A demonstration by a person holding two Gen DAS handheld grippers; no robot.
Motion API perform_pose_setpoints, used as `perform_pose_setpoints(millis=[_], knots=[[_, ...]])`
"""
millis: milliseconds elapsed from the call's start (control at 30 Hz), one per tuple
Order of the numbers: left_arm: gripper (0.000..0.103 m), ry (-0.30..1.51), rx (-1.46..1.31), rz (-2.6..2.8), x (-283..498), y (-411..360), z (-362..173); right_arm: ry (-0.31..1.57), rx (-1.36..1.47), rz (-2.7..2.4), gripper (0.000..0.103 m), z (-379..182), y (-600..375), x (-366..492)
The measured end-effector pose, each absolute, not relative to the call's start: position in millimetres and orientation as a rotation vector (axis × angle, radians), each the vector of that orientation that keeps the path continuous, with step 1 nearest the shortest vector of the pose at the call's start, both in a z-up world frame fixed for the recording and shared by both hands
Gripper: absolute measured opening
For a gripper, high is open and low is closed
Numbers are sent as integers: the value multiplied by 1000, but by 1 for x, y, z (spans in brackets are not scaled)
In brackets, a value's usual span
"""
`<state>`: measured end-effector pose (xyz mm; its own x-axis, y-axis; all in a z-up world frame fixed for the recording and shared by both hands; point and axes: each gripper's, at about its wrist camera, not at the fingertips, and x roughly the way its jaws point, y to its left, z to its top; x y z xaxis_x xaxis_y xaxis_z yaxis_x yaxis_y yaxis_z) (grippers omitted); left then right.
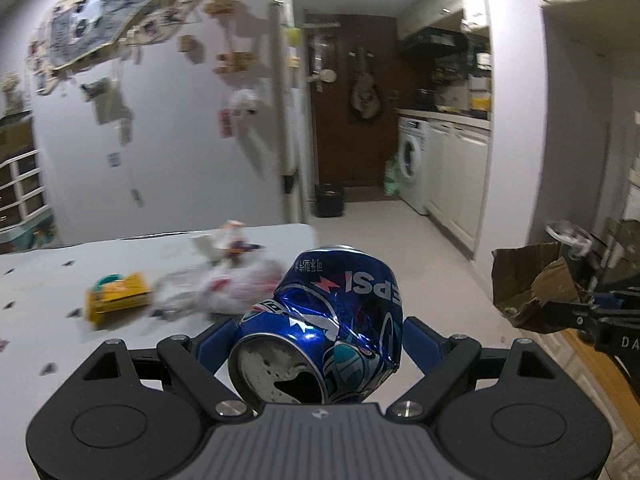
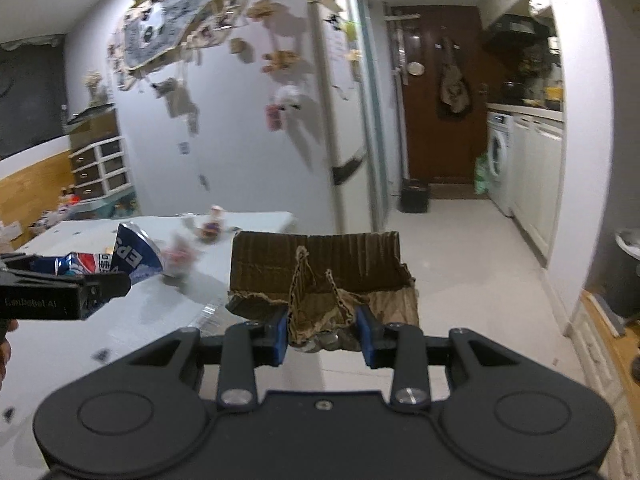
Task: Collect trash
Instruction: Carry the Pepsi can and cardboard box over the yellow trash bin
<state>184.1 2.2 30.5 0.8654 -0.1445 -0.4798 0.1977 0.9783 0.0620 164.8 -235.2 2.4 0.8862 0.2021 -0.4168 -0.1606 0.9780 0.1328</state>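
Note:
My left gripper (image 1: 316, 334) is shut on a crushed blue Pepsi can (image 1: 332, 320), held off the white table (image 1: 60, 280) near its right end. The can (image 2: 132, 258) and the left gripper (image 2: 116, 284) also show at the left of the right wrist view. My right gripper (image 2: 324, 334) is shut on a torn piece of brown cardboard (image 2: 320, 268), carried over the floor beside the table (image 2: 80, 344). In the left wrist view the cardboard (image 1: 528, 284) hangs at the far right. A yellow packet (image 1: 118, 296) and a crumpled plastic bag (image 1: 224, 284) lie on the table.
A small bottle and wrappers (image 1: 234, 240) stand near the table's far edge. A fridge covered in magnets (image 2: 224, 92) rises behind the table. A black bin (image 2: 416, 196) sits by the brown door, a washing machine (image 2: 500, 160) to its right. A grey bin (image 2: 628, 268) stands at the far right.

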Motion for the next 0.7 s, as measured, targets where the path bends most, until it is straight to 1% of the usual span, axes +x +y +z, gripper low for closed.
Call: perform_pose_setpoints(millis=[267, 700], knots=[[89, 532, 132, -290, 199, -77, 7, 477, 123, 89, 36, -21, -297, 154], [89, 639, 106, -377, 230, -145, -48, 543, 157, 8, 36, -63, -352, 162]])
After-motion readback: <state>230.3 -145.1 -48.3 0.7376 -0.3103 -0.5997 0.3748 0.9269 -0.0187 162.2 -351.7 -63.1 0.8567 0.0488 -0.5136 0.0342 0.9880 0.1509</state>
